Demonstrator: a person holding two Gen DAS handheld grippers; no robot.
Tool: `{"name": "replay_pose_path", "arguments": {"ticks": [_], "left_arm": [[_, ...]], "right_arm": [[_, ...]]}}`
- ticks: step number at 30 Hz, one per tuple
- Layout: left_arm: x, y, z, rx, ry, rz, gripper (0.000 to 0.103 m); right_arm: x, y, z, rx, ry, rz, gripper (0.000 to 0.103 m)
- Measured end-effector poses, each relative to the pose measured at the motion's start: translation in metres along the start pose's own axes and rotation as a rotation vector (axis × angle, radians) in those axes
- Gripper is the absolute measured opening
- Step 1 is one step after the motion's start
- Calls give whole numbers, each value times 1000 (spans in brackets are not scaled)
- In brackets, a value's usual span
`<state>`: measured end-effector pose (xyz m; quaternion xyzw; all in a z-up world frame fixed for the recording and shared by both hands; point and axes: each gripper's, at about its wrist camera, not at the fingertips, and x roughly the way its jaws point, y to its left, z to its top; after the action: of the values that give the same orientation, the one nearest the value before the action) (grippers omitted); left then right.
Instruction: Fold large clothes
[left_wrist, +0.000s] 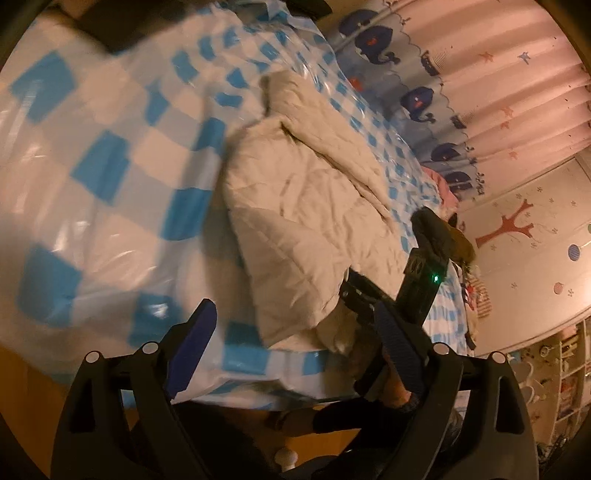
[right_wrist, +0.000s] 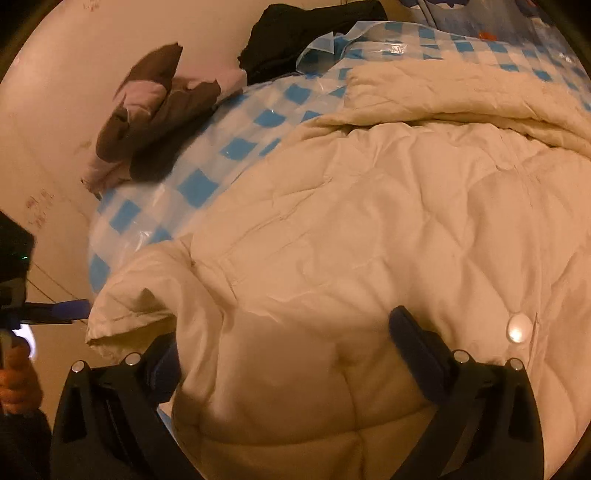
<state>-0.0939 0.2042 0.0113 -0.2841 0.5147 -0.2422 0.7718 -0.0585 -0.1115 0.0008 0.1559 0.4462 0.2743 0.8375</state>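
A cream quilted coat (right_wrist: 369, 229) lies crumpled on my bed, over a blue-and-white checked plastic sheet (right_wrist: 207, 188). My right gripper (right_wrist: 288, 354) has its jaws spread wide around a puffy fold of the coat, not squeezing it. My left gripper (left_wrist: 291, 332) has its jaws wide open and empty, just beside the coat's edge. Brown clothes (right_wrist: 159, 114) sit near the wall.
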Motion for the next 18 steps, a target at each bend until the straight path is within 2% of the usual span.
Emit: {"name": "replay_pose_path", "arguments": {"ticks": [5,7,9,12,15,18], "left_arm": [[57,-6,16,4,127,17,84],[71,-8,19,2,155,13,84],[78,-13,25,9,164,13,84],[86,-18,31,17,184,25,85],[94,-19,31,32,228,84,85],[101,-13,21,69,264,180,80]], "right_arm": [[-3,-4,-1,33,-19,42,96],[-3,-5,0,20,-20,41,96],[-1,3,-2,-37,-18,23,96],[-2,27,-12,-192,-9,6,96],[-18,38,-22,-282,-3,48,96],[-56,19,-26,-261,-8,75,96]]}}
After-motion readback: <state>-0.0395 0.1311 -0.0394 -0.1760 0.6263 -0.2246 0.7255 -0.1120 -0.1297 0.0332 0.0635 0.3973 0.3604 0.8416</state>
